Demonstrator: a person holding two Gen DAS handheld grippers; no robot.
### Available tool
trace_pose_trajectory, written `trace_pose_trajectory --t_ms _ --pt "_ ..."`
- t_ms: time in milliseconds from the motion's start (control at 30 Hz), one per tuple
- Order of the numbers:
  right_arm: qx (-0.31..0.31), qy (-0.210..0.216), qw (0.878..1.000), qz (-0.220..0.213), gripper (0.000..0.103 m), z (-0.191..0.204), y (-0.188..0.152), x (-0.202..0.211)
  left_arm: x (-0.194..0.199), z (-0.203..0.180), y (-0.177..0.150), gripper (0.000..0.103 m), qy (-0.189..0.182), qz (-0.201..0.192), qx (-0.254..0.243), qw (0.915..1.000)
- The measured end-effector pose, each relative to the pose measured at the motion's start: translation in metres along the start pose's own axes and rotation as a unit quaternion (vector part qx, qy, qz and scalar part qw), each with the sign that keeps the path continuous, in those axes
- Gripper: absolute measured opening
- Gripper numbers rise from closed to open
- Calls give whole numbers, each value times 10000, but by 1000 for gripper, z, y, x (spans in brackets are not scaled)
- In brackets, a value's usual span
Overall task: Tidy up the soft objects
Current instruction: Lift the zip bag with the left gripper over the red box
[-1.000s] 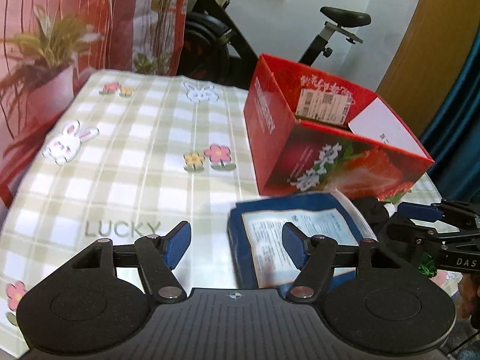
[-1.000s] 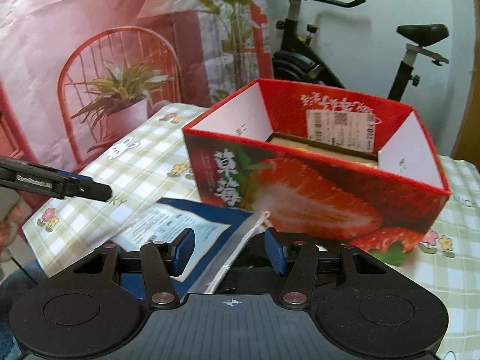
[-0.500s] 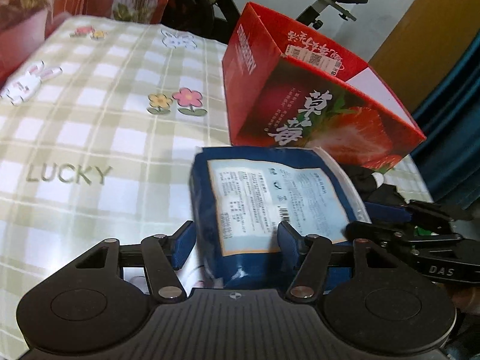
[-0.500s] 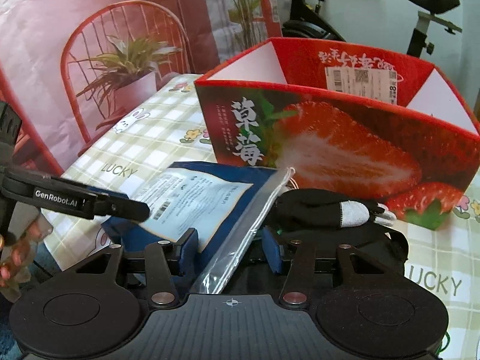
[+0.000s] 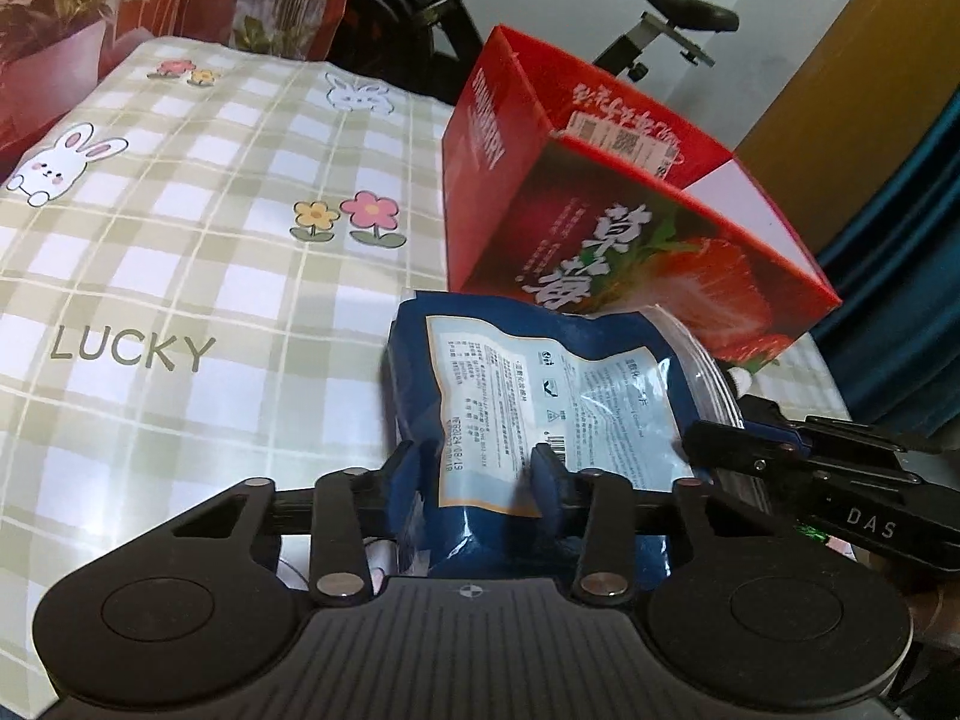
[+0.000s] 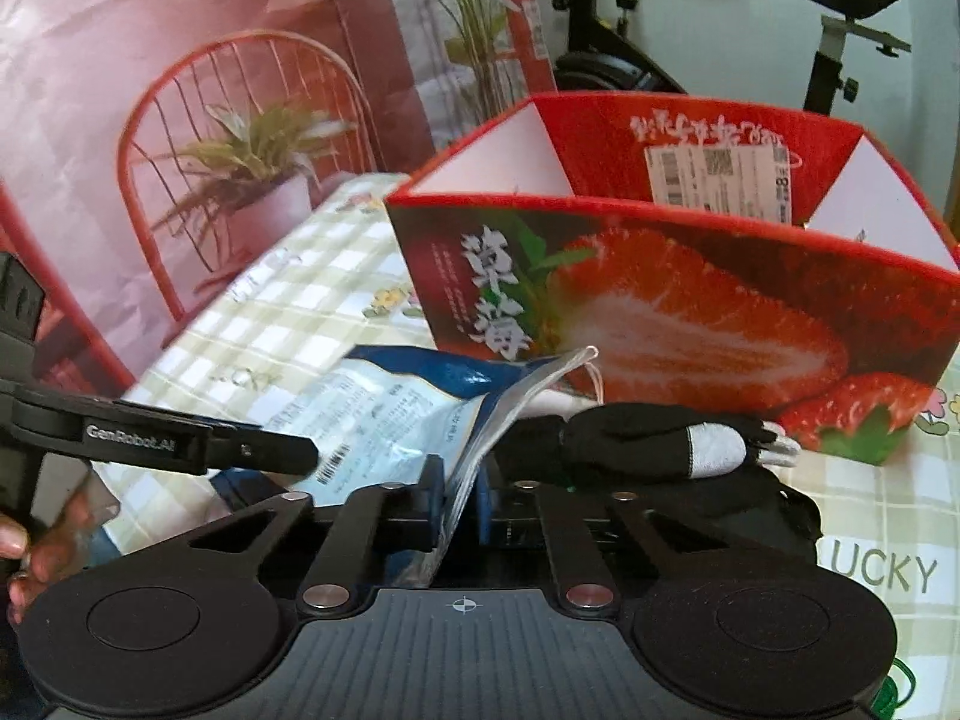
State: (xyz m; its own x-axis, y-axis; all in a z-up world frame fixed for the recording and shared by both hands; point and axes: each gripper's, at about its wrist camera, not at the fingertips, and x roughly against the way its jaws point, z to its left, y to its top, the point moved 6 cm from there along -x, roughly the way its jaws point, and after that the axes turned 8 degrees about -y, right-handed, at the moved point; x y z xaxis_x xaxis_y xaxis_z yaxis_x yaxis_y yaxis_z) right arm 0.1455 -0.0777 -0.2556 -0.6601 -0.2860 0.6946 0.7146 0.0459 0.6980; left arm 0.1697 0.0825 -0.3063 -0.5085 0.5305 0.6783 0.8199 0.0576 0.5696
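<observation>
Blue pouch (image 5: 540, 402) lies on the checked tablecloth (image 5: 180, 276), the red strawberry box (image 5: 630, 228) at its twelve o'clock. My left gripper (image 5: 474, 474) is closing around its near end; my right gripper (image 6: 459, 498) pinches its clear zip edge (image 6: 480, 450).

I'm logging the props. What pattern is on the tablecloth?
The tablecloth is a pale green and white check with rabbits, flowers and the word LUCKY, clearest in the left wrist view.

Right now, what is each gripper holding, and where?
Right gripper: shut on blue plastic pouch's clear zip edge. Left gripper: closing across the pouch's near end.
</observation>
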Motion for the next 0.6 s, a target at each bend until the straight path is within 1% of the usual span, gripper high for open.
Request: trace_pose_trajectory --t_ms 100,200,433,500,600 --pt "-65 72 9998 -146 5 -1 2 10 4 -14 -1 34 27 -75 -228 9997" --pt "-89 -2 9997 -236 5 -5 2 19 8 -28 -3 31 29 -206 -415 9989" --pt "-58 -143 9990 -421 5 -15 -2 32 16 -49 -14 29 66 -471 -435 9979" --pt "-56 -130 9986 -503 5 -17 1 35 20 -54 -12 28 41 -553 -473 9973" --pt "-30 -101 9976 -691 5 -18 9 44 26 -63 -3 28 58 -684 -670 9954"
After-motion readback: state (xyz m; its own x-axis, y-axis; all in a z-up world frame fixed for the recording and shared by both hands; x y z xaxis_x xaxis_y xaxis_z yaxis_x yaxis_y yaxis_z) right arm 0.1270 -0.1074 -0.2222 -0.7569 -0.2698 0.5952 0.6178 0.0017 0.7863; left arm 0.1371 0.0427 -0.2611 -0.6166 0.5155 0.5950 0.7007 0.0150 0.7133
